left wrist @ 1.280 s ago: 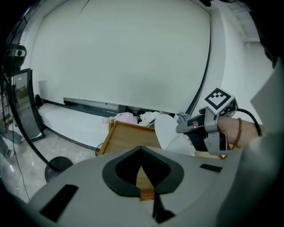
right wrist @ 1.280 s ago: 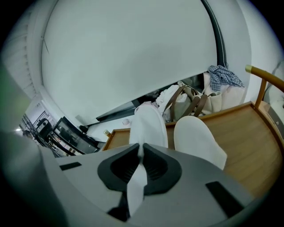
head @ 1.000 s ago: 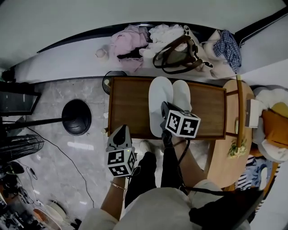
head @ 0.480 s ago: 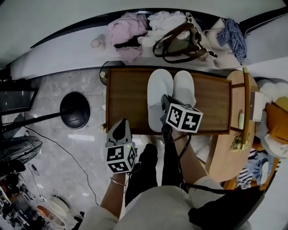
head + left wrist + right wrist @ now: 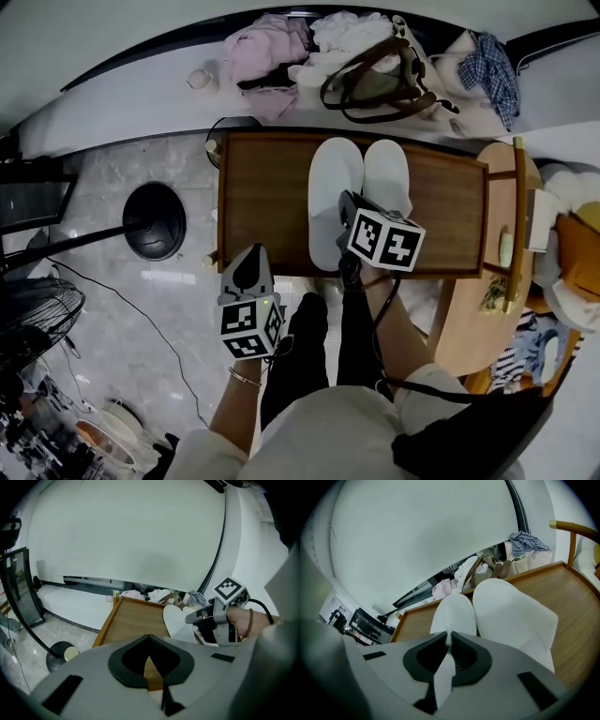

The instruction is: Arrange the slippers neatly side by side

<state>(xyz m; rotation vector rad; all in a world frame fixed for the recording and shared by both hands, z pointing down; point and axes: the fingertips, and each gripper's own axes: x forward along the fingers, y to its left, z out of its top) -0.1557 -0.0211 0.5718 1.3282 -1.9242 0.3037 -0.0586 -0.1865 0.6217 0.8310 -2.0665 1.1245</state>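
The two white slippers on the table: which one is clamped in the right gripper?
The left-hand slipper in the head view: its edge is pinched in the right gripper. The other slipper lies free beside it.

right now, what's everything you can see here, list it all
table: 1, brown wood, centre
slippers: 2, white, side by side on the table
bag: 1, brown straps, on the white ledge beyond the table
clothes: pile, pink, white and blue check, on the same ledge
stand base: 1, black, round, on the floor left of the table
left gripper: 1, grey, shut and empty, just off the table's near edge
right gripper: 1, grey, shut on the left slipper at its near end
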